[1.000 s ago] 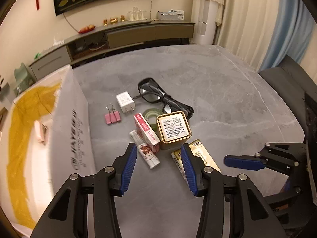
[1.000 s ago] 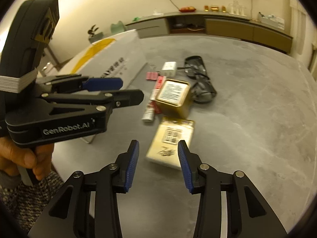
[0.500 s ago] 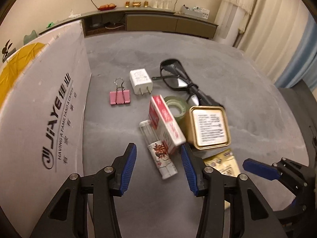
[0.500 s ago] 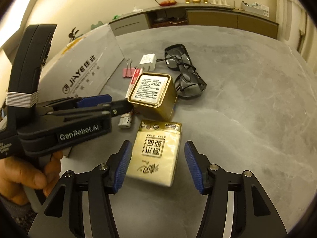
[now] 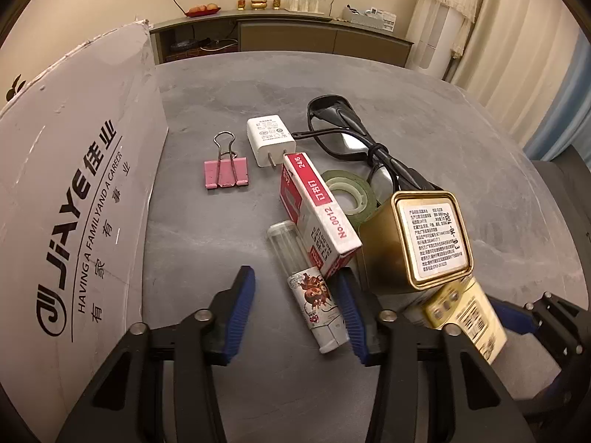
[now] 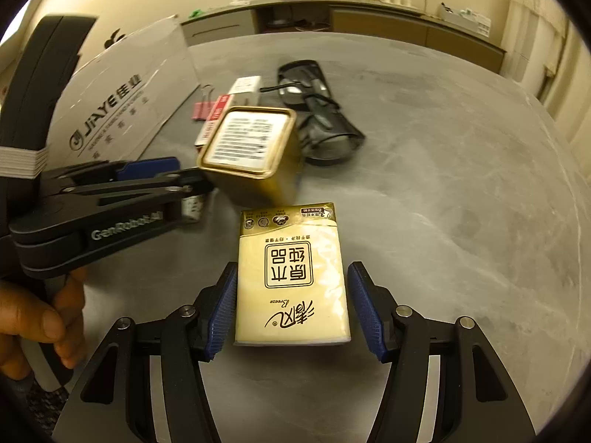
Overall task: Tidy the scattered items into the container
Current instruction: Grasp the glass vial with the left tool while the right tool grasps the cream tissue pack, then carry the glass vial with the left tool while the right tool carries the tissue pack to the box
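My left gripper (image 5: pixel 295 308) is open low over the grey table, its fingers either side of a clear tube with a cartoon label (image 5: pixel 308 284). A red staple box (image 5: pixel 317 214) leans beside the tube, with a gold tin (image 5: pixel 424 240), a green tape roll (image 5: pixel 351 195), black glasses (image 5: pixel 354 144), a white charger (image 5: pixel 269 140) and a pink binder clip (image 5: pixel 224 171) around it. My right gripper (image 6: pixel 291 310) is open, and a yellow tissue pack (image 6: pixel 291 277) lies flat between its blue pads. The white cardboard box (image 5: pixel 74 184) stands at the left.
In the right wrist view the left gripper (image 6: pixel 110 199), held by a hand (image 6: pixel 33 328), reaches in from the left next to the gold tin (image 6: pixel 251 151). Bare grey table (image 6: pixel 461 192) spreads to the right. A long sideboard (image 5: pixel 280 33) lines the far wall.
Both grippers have come down and forward. The tube now sits between the left fingers, and the tissue pack lies deeper between the right pads. Both stay open.
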`<control>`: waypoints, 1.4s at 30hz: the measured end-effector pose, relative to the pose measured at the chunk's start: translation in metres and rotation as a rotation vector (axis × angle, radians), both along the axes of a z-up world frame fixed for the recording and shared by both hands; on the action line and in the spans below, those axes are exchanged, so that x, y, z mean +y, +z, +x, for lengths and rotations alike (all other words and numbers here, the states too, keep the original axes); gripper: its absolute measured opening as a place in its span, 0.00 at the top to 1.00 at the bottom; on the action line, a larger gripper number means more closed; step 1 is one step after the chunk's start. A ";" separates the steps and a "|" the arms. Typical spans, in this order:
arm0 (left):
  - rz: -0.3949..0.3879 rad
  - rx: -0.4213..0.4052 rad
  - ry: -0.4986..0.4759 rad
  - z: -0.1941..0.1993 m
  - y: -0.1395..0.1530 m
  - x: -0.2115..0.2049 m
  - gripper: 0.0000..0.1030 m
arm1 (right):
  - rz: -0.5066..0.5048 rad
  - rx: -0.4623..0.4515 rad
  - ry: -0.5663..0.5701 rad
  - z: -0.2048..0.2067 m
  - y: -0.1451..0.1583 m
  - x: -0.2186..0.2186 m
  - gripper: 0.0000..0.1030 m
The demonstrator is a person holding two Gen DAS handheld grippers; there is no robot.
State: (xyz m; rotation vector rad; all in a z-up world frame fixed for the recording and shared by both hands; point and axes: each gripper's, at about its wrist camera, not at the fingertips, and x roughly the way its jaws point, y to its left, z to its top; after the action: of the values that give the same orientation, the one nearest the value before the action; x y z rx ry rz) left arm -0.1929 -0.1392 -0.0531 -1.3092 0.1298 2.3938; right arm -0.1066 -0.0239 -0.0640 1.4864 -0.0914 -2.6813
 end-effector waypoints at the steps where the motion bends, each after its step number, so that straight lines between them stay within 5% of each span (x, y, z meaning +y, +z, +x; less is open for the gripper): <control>1: -0.004 0.005 -0.003 0.000 0.000 0.000 0.60 | 0.001 0.001 -0.001 0.001 0.000 0.002 0.41; 6: -0.035 0.044 -0.019 0.001 -0.004 0.004 0.58 | 0.027 0.010 0.013 0.003 0.000 0.000 0.42; 9: -0.030 0.045 -0.044 -0.001 -0.004 0.005 0.76 | 0.005 0.002 0.009 0.004 0.002 0.003 0.47; 12: -0.003 0.022 -0.049 -0.002 -0.003 0.000 0.80 | -0.036 -0.003 0.000 0.005 0.004 0.007 0.48; 27: 0.042 0.105 -0.106 0.035 0.045 -0.014 0.80 | -0.171 0.031 -0.012 0.012 0.025 0.016 0.48; 42: 0.073 0.200 -0.101 0.063 0.094 -0.036 0.80 | -0.143 0.168 0.056 0.032 0.064 -0.004 0.48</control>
State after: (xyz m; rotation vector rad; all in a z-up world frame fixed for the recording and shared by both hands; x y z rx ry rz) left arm -0.1299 -0.1755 0.0411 -1.0045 0.1603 2.4142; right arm -0.0745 -0.0282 0.0001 1.2015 -0.2228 -2.6782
